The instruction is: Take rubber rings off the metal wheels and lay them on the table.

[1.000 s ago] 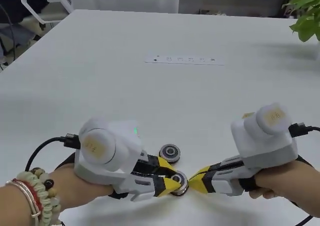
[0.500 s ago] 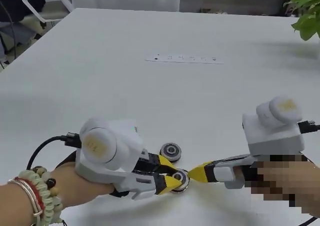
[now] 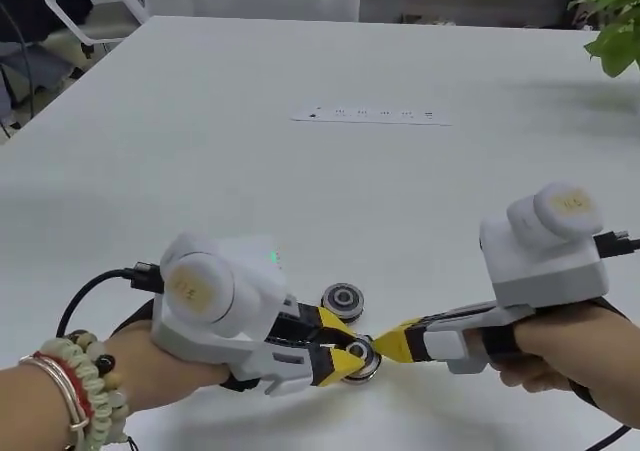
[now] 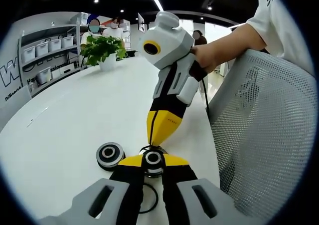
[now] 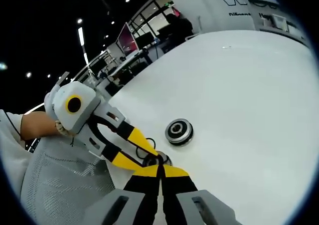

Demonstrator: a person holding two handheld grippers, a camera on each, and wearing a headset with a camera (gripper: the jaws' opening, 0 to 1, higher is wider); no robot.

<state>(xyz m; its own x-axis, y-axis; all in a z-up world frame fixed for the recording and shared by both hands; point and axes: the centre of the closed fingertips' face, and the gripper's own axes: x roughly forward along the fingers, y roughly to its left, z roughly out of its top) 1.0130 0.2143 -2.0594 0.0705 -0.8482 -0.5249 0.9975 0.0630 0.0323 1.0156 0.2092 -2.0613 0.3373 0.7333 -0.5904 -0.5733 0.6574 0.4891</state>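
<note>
Between left gripper (image 3: pixel 345 351) jaws: metal wheel (image 3: pixel 364 355).

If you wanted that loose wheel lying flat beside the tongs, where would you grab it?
Probably across its outer rim, coming down from above. The metal wheel lies flat on the table with its hub up, apart from the other wheel, so opposite sides of its round rim are free to pinch.
</note>
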